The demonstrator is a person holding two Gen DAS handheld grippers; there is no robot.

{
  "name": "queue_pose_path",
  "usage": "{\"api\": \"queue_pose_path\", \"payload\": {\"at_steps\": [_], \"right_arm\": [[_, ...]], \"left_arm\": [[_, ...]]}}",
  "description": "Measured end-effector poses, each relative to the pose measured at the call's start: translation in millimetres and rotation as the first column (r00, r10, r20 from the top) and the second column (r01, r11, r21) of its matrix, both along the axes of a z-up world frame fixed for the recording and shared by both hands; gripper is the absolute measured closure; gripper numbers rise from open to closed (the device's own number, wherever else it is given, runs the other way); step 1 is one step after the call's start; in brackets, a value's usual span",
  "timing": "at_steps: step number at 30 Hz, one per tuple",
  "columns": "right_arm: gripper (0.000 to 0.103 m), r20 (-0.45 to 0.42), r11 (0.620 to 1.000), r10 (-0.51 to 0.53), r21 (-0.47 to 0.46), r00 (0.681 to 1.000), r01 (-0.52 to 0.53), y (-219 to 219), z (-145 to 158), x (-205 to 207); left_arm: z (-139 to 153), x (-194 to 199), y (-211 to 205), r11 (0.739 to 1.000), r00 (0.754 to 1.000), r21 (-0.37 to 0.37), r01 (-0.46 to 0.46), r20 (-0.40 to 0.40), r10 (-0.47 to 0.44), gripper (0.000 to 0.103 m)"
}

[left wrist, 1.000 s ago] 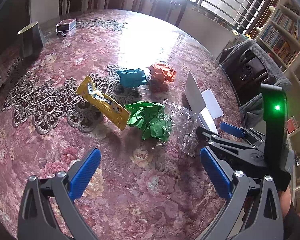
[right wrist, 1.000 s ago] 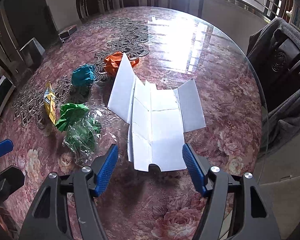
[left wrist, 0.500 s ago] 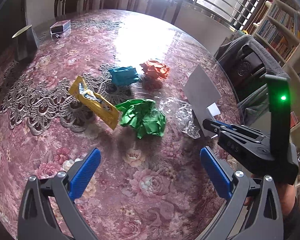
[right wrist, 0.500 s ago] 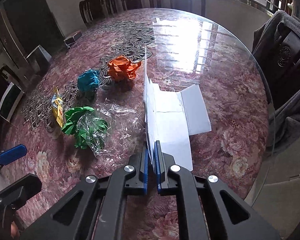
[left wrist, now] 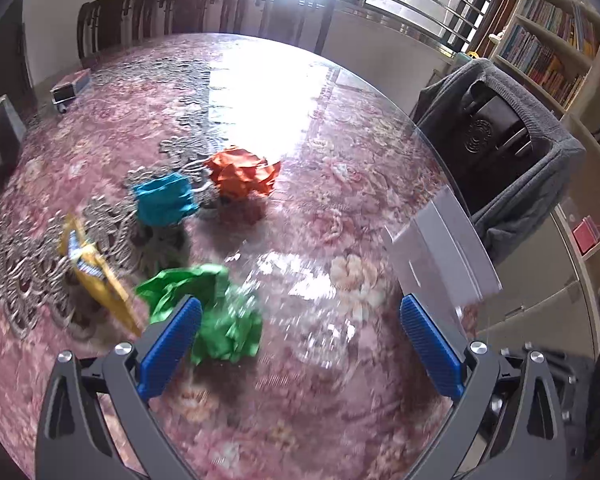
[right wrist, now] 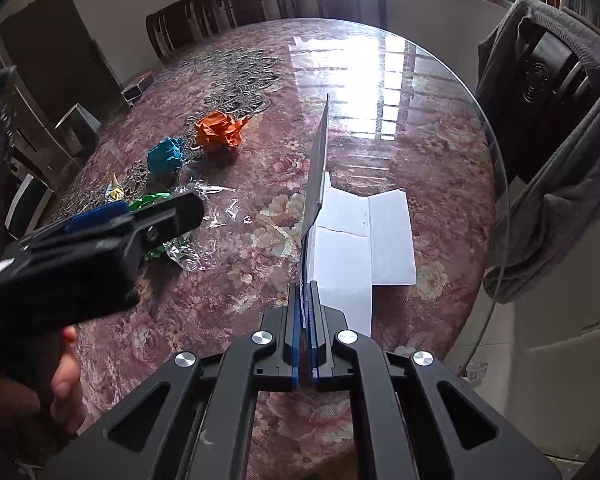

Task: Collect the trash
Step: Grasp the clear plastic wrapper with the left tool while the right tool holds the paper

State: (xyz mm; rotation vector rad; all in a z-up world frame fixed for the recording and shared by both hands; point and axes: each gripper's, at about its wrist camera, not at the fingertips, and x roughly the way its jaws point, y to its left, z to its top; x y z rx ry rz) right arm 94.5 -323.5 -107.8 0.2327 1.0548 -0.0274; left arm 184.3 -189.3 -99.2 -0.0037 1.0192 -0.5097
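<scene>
Between the pinched pads of the right gripper [right wrist: 305,312] sits the near edge of the white paper [right wrist: 360,240], one flap raised (probably for lifting it away). Left gripper [left wrist: 300,344] hangs wide open over the green wad [left wrist: 220,320] and clear wrapper [left wrist: 312,312] on the table [left wrist: 340,160], seemingly ready to grab.

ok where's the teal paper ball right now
The teal ball sits on the table left of centre in the left wrist view, beside the orange ball, with the green ball nearer the camera.
</scene>
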Motion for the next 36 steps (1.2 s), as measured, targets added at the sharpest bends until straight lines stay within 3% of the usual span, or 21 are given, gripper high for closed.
{"api": "queue_pose_path", "payload": {"at_steps": [6, 12, 15, 16, 17, 27, 29, 36], "right_arm": [[0.099, -0.003, 1.000, -0.018, 0.017, 1.000, 0.018, -3.8, -1.6, -2.3], [0.099, -0.002, 0.999, -0.025, 0.026, 1.000, 0.025, -7.4, -0.8, -1.7], [0.099, -0.004, 0.999, -0.030, 0.028, 1.000, 0.030, -8.6, -2.3, -1.4], [0.099, -0.004, 0.999, -0.032, 0.029, 0.999, 0.032, -9.1, -2.5, -1.2], [0.099, -0.005, 0.999, -0.032, 0.031, 0.999, 0.032, -9.3, -3.0, -1.3], [0.099, -0.005, 0.999, -0.029, 0.022, 1.000, 0.029, -8.7, -1.5, -2.0], [0.099, -0.004, 0.999, -0.030, 0.019, 1.000, 0.030, -8.8, -1.2, -2.0], [0.099, 0.006, 0.999, -0.031, 0.011, 1.000, 0.031, -6.9, 2.7, -4.9]], "left_arm": [[-17.9, 20.6, -28.1, 0.997, 0.998, 0.056, 0.061, -0.037, -0.059, 0.004], [-26.2, 17.8, -47.3, 0.985, 0.991, 0.112, 0.134, -0.018, -0.132, 0.004], [-28.5, 16.4, -53.9, 0.977, 0.987, 0.139, 0.162, -0.015, -0.161, 0.019], [-30.2, 16.6, -54.4, 0.974, 0.985, 0.146, 0.172, -0.023, -0.170, 0.033], [-31.9, 16.5, -55.7, 0.972, 0.985, 0.156, 0.175, -0.028, -0.172, 0.038], [-30.9, 16.7, -54.2, 0.974, 0.980, 0.110, 0.196, -0.050, -0.191, 0.065], [-31.0, 16.2, -52.7, 0.975, 0.978, 0.085, 0.207, -0.055, -0.203, 0.075], [-24.2, 11.8, -37.0, 0.980, 0.978, -0.020, 0.199, -0.052, -0.200, 0.080]]}}
